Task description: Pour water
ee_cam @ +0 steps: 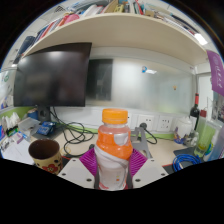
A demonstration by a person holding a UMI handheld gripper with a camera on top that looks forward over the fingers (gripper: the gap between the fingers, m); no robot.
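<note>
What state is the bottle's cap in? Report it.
On. The orange cap sits atop the upright bottle, which the gripper holds between its fingers.

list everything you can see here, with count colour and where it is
bottle: 1, clear with orange cap and orange label, upright between the fingers
cup: 1, brown, on the desk to the left of the bottle
desk: 1, white, under the cup and cables
monitor: 1, black, screen dark, at the back of the desk behind the cup
cables: several, dark and green, on the desk below the monitor
shelf: 1, pale, overhead above the monitor, items along its top
wall sockets: a few, white, on the wall behind the bottle
fingers: 2, pink pads, pressed against both sides of the bottle
</note>
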